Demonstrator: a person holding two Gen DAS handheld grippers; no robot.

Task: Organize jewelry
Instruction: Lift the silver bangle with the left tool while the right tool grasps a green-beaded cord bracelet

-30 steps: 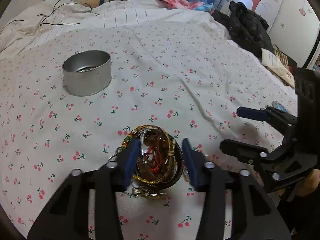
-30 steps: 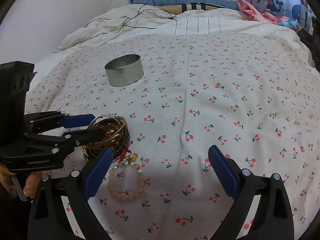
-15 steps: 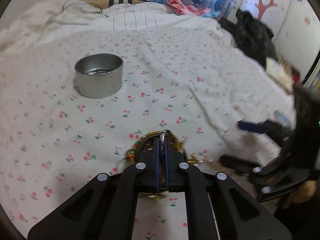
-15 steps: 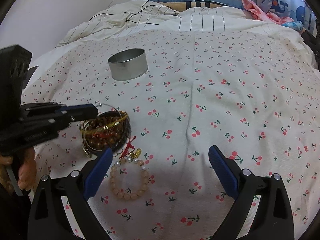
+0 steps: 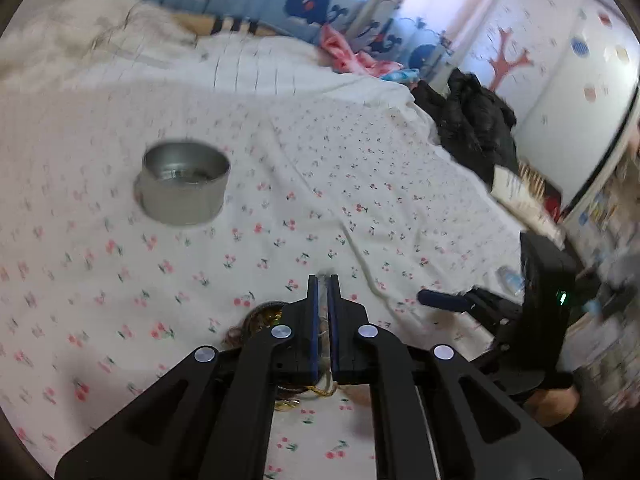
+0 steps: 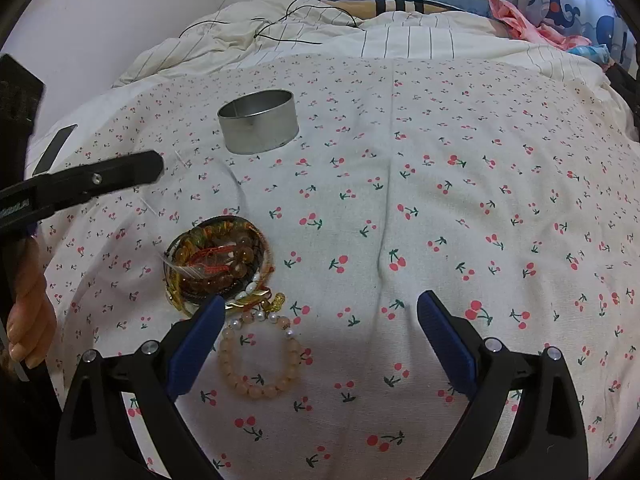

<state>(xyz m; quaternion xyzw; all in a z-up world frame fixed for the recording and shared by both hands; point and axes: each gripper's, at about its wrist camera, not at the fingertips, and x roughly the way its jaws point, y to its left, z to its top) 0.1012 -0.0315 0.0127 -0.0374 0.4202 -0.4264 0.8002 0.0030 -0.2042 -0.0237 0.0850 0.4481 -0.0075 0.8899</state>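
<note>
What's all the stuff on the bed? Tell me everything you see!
tin: 1, silver, far on the sheet
pile: 1 heap of bracelets, brown, gold, red, near left
bead bracelet: 1, peach with pearls, just in front of the pile
bangle: 1, thin, silver, blurred, at the left gripper's tips
sheet: 1, white with cherries, over the bed
quilt: 1, striped white, behind
cable: 1, black, on the quilt
clothes: black, right of the bed
left gripper: black, shut
right gripper: black, blue pads, open

Bracelet pile (image 5: 264,316) mostly hidden behind left claw (image 5: 323,280), grip contents indiscernible, tin (image 5: 185,182) blurred, right claw (image 6: 320,312) bases cut off.
</note>
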